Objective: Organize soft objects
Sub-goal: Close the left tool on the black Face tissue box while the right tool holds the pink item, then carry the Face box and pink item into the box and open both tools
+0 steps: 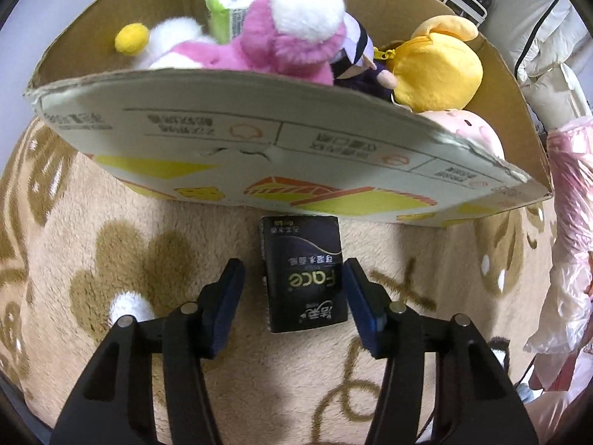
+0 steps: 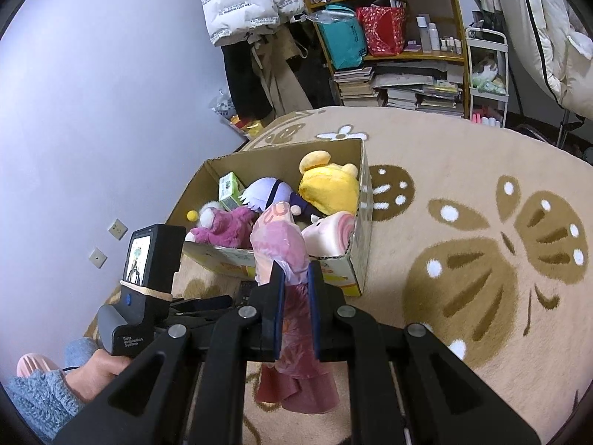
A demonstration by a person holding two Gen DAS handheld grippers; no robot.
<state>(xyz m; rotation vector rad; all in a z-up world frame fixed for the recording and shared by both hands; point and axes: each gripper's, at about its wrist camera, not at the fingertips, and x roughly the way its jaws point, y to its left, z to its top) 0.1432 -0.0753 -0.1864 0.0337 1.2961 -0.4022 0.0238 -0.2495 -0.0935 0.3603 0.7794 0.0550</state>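
A cardboard box on the carpet holds a pink plush bear, a purple doll, a yellow plush, a pink-striped plush and a green tissue pack. A black tissue pack lies on the carpet before the box. My left gripper is open, its fingers on either side of the black pack. My right gripper is shut on a pink plastic-wrapped soft item, held above the carpet near the box. That item also shows in the left wrist view.
A beige carpet with brown flower and butterfly patterns covers the floor. A cluttered shelf with books and bags, hanging coats and a white cart stand at the far wall. The left gripper's handle is at lower left.
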